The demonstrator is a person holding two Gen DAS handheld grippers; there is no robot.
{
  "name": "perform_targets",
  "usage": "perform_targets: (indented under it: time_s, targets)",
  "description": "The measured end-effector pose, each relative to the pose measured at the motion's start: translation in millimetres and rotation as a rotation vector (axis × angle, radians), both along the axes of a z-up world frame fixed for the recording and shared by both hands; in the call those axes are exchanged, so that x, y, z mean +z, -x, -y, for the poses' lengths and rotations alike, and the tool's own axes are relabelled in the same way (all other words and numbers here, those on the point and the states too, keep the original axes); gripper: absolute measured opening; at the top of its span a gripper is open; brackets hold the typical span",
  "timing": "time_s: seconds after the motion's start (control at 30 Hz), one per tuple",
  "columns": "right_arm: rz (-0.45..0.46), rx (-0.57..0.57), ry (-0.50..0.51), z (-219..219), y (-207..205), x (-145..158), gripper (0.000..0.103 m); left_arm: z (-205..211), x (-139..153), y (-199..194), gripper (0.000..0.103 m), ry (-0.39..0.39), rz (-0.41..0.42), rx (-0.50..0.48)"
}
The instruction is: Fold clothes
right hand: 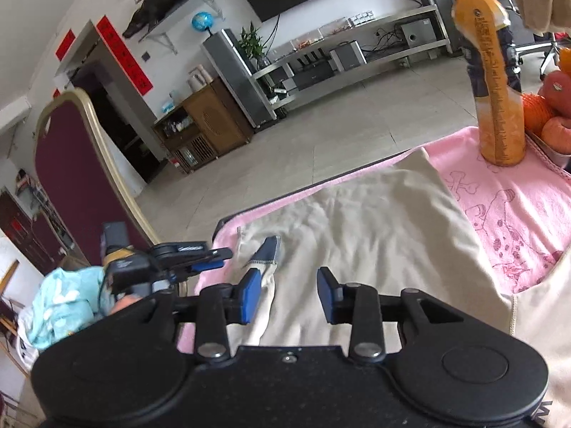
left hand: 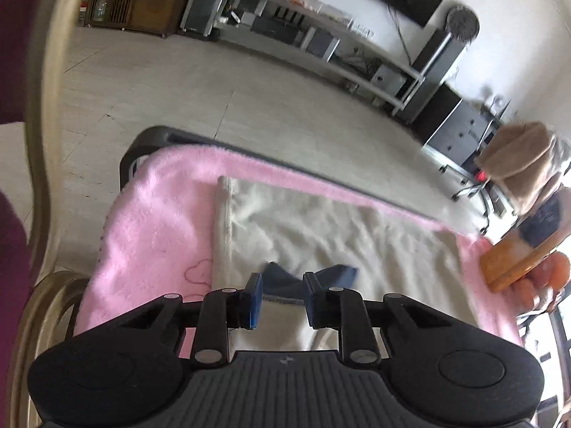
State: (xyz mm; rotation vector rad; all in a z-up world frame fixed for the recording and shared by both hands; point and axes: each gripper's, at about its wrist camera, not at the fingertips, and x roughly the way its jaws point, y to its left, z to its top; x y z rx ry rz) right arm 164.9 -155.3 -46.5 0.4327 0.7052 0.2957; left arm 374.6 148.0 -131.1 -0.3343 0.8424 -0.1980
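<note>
Garment [right hand: 357, 221]: cream, lying creased but mostly flat on the pink towel [right hand: 517, 214], which covers the table. A blue-lined tab [right hand: 267, 249] stands up from the garment's left part.

Left gripper [left hand: 282, 297]: over the garment's near-left part, blue pads [left hand: 254, 299] apart, the tab's cloth seen in the gap between them; whether the pads touch it cannot be told. Seen from the right wrist, it sits just off the garment's left edge.

Right gripper [right hand: 289, 294]: over the garment's near edge, right of the tab; jaws released, nothing held.

Bottle [right hand: 496, 82]: orange, upright on the towel beyond the garment's right corner; fruit [right hand: 556, 107] just beside it.

Step, as judged: taking hold of the left side for a fold. Pinch one layer only, both grippers on matching edges, lift evenly, and keep the fold's sweep short of the bottle.
</note>
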Motion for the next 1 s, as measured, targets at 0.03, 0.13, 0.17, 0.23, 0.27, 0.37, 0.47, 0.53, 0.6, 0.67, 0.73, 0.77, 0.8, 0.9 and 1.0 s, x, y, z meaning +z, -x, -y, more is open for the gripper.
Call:
perform_targets:
  time_s: [0.03, 0.13, 0.17, 0.23, 0.27, 0.37, 0.47, 0.53, 0.6, 0.67, 0.73, 0.77, 0.8, 0.9, 1.0]
  targets:
    - [0.000, 0.004, 0.012, -3, -1, 0, 0.035, 2, -6, -3, 0.021, -0.020, -0.010, -0.004]
    - [0.007, 0.008, 0.028, -11, -2, 0, 0.038, 5, -20, -10, 0.024, -0.065, -0.035, -0.026]
    - [0.006, 0.008, 0.028, -13, -3, 0, 0.038, 5, -22, -10, 0.024, -0.071, -0.037, -0.032]
    - [-0.003, 0.013, 0.027, -19, -4, -2, 0.039, 5, -27, -10, 0.027, -0.084, -0.041, -0.042]
    - [-0.007, 0.020, 0.034, -21, -4, -2, 0.039, 5, -29, -10, 0.027, -0.090, -0.043, -0.047]
    - [-0.017, 0.038, 0.058, -29, -2, -4, 0.039, 8, -33, -10, 0.036, -0.106, -0.046, -0.057]
    - [-0.021, 0.035, 0.065, -31, 0, -3, 0.039, 18, -32, -7, 0.039, -0.156, -0.032, -0.067]
    - [-0.029, 0.021, 0.057, -29, 1, -3, 0.039, 28, -31, -3, 0.024, -0.215, -0.010, -0.082]
    - [-0.035, 0.002, 0.046, -24, 3, -2, 0.039, 32, -25, 1, 0.003, -0.237, 0.007, -0.076]
    - [-0.035, -0.014, 0.036, -19, 6, 2, 0.039, 32, -14, 7, 0.002, -0.246, 0.034, -0.062]
    - [-0.023, -0.026, 0.024, -13, 13, 9, 0.040, 27, 8, 21, 0.002, -0.259, 0.106, -0.046]
    - [-0.012, -0.028, 0.020, -11, 18, 14, 0.040, 23, 21, 30, 0.002, -0.256, 0.139, -0.035]
    - [-0.001, -0.030, 0.015, -9, 23, 18, 0.041, 18, 37, 42, 0.002, -0.247, 0.174, -0.021]
    - [0.025, -0.033, -0.017, -5, 40, 31, 0.042, 6, 84, 85, 0.002, -0.235, 0.278, 0.017]
    - [0.055, -0.022, -0.069, -6, 56, 45, 0.042, -9, 133, 144, 0.002, -0.265, 0.416, 0.062]
